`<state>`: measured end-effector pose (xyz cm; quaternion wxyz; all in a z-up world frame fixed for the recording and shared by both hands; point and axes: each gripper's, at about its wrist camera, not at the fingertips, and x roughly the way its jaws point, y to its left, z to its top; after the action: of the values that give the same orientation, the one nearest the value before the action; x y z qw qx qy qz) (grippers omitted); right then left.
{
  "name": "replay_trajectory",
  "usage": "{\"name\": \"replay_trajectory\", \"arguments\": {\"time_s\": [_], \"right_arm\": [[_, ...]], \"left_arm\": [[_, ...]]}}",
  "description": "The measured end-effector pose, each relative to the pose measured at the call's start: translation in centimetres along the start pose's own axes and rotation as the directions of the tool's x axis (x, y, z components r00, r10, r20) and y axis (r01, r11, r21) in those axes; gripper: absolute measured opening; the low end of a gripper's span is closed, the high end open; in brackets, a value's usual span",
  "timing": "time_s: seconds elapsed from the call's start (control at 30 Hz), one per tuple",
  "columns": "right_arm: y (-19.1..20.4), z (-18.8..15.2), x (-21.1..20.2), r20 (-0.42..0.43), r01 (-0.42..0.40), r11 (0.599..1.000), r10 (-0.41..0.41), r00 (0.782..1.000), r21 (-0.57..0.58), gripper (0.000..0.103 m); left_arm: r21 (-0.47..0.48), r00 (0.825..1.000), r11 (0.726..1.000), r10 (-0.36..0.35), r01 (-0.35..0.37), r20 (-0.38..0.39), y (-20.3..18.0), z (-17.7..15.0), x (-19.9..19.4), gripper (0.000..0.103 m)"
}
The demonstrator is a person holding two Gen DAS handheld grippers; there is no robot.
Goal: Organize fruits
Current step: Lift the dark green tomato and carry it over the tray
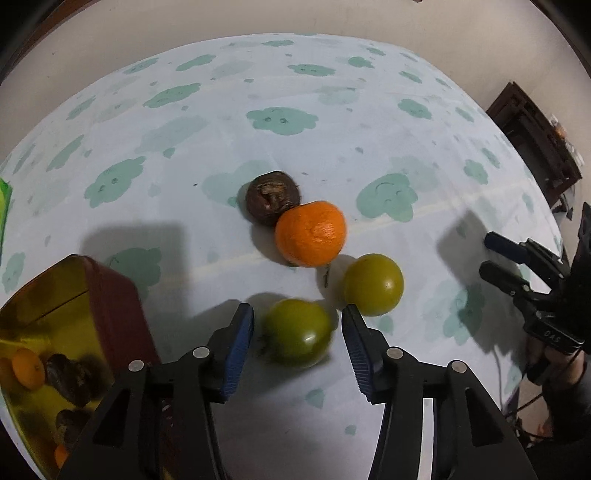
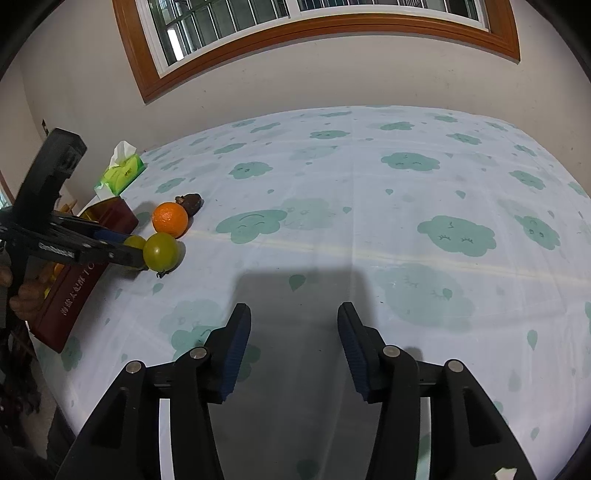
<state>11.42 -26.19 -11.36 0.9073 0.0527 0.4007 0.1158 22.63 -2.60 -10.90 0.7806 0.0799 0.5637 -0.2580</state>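
Fingers of the left gripper (image 1: 298,314) spread, one on each side of a green tomato (image 1: 298,333) that lies on the desk (image 1: 258,92); a gap shows on both sides, pads not pressing. Fingers of the right gripper (image 2: 294,314) also spread, nothing between them, only bare cloth and shadow below.

Loose fruit on the desk, counted:
- two green tomatoes: the one between the left fingers, and a second tomato (image 1: 373,283) just beside it, close to the right-hand finger's tip.
- one orange (image 1: 311,233), behind the tomatoes and near the second one.
- one dark brown fruit (image 1: 272,202), touching the far side of the orange.

Gold-lined red box (image 1: 107,295) stands just left of the left gripper, open at the top. Inside show at least two small oranges (image 1: 27,367) and two dark fruits (image 1: 68,376); the rest is hidden by the gripper's body.

Right wrist view: green tissue pack (image 2: 122,173) at the desk's far left edge, behind the box. Window (image 2: 295,18) with a wooden frame on the wall beyond. Dark wooden furniture (image 1: 532,136) off the desk's right side.

Cloth is pale blue, printed with green clouds.
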Motion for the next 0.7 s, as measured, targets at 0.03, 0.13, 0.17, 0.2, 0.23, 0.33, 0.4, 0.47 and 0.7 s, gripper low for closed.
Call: {"name": "replay_trajectory", "arguments": {"time_s": [0.03,0.13,0.17,0.2,0.23,0.33,0.4,0.47,0.7], "right_arm": [[0.1,0.0,0.0,0.0,-0.002,1.0,0.002,1.0,0.002,0.046],[0.2,0.0,0.0,0.001,-0.009,1.0,0.009,1.0,0.005,0.047],[0.2,0.0,0.0,0.001,-0.01,1.0,0.01,1.0,0.005,0.047],[0.3,0.0,0.0,0.0,-0.01,1.0,0.01,1.0,0.004,0.047],[0.3,0.0,0.0,0.0,-0.009,1.0,0.009,1.0,0.003,0.047],[0.2,0.0,0.0,0.0,-0.01,1.0,0.01,1.0,0.004,0.048],[0.2,0.0,0.0,-0.001,-0.009,1.0,0.009,1.0,0.002,0.049],[0.4,0.0,0.1,-0.003,-0.006,1.0,0.006,1.0,-0.004,0.05],[0.7,0.1,0.1,-0.008,0.009,1.0,-0.009,1.0,-0.024,0.051]], "left_arm": [[-0.002,1.0,1.0,-0.008,0.008,0.007,0.0,0.0,-0.1,0.048],[-0.006,1.0,1.0,0.007,-0.007,0.006,-0.2,-0.3,-0.2,0.035],[-0.013,1.0,1.0,0.014,-0.014,0.005,-0.4,-0.6,-0.4,0.035],[-0.022,0.999,0.999,0.031,-0.031,0.009,-0.6,-0.9,-0.6,0.035],[-0.028,0.999,0.998,0.048,-0.048,0.021,-0.8,-1.2,-0.9,0.035],[-0.045,0.99,0.994,0.105,-0.102,0.089,-1.8,-2.8,-2.9,0.035],[-0.077,0.985,0.993,0.104,-0.094,0.14,-2.3,-4.0,-4.5,0.035],[-0.115,0.98,0.991,0.094,-0.074,0.176,-2.3,-5.0,-5.9,0.035],[-0.201,0.954,0.978,0.118,-0.063,0.275,-2.2,-8.1,-9.9,0.035]]}}
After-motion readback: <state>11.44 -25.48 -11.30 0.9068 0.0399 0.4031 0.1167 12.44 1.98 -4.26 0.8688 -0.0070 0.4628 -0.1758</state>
